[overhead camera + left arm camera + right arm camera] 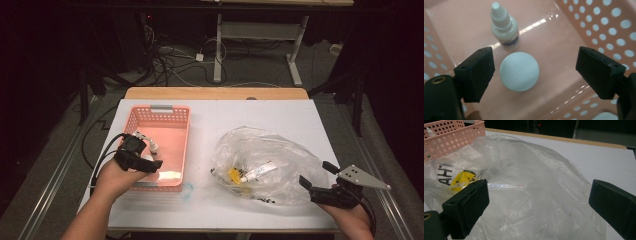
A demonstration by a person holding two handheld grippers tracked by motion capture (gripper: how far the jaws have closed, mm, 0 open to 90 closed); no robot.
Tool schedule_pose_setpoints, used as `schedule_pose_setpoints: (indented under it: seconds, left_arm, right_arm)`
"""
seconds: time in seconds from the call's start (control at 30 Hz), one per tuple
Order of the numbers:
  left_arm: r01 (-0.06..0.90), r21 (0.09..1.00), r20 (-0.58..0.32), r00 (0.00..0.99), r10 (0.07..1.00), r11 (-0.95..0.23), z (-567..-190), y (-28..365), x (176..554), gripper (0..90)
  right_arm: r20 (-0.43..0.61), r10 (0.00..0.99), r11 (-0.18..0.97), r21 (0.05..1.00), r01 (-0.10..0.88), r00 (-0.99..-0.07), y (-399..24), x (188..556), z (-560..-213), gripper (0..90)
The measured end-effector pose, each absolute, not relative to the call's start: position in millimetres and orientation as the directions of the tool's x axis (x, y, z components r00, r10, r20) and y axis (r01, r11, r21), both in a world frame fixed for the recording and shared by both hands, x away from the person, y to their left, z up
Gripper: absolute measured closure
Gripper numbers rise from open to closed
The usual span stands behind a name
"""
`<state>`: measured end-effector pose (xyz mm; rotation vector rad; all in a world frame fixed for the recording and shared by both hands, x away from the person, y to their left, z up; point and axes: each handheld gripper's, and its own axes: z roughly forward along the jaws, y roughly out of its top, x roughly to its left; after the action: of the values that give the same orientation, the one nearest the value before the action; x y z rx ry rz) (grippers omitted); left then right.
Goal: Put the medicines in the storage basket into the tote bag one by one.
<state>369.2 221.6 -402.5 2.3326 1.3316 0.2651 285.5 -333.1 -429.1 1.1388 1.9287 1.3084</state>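
**High view: left tongs over the basket, right tongs beside the bag**

High view, left half of the frame: a pink perforated basket (165,125) sits on the white surface (280,115), a grey clip on its far rim. The person's left hand (112,177) reaches in over the basket's near left corner with the left tongs (145,159). In the left gripper view the jaws stand wide apart with nothing between their pads, hanging above the basket's floor. Below them, centre of that frame, lies a smooth white ball (519,71) with a tiny dimple on top, matte and round, apart from both jaws. Just beyond it, toward the upper left of the frame, a small white dropper bottle (504,26) lies on the pink floor, with a tapered white cap and a dark blue label whose text is too small to read. The basket's dotted walls rise along the left and right edges.

In the middle right of the high view a crumpled clear plastic bag (265,165) rests on the surface, well apart from the basket. Through the film show a yellow item (234,175), a white tube (257,172) and some small dark bits that I cannot identify.

At the lower right, the right hand (350,217) holds the right tongs (317,175) at the bag's near right edge. In the right gripper view the jaws are spread wide, gripping nothing, with the bag's cloudy folds between and beyond them; black letters and the yellow item show at the left.
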Motion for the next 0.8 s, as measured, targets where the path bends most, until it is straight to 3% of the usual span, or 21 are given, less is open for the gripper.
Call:
schedule_pose_setpoints:
  seconds: [0.33,0.57,0.8]
  left_arm:
    - [0.801,0.384,-0.028,0.508,0.861,-0.460,-411.1,217.9,383.2,28.4]
    - [0.816,0.339,-0.003,0.500,0.866,-0.469,-414.4,216.1,385.7,47.3]
    - [0.805,0.339,0.013,0.514,0.857,-0.488,-413.9,214.7,383.5,48.9]
  right_arm:
    - [0.026,0.867,0.169,0.923,0.345,-0.497,-332.2,285.6,-429.2,3.6]
    - [0.029,0.869,0.165,0.924,0.345,-0.494,-333.9,285.4,-429.0,3.6]
    - [0.023,0.868,0.170,0.925,0.340,-0.497,-333.8,285.1,-428.4,3.6]
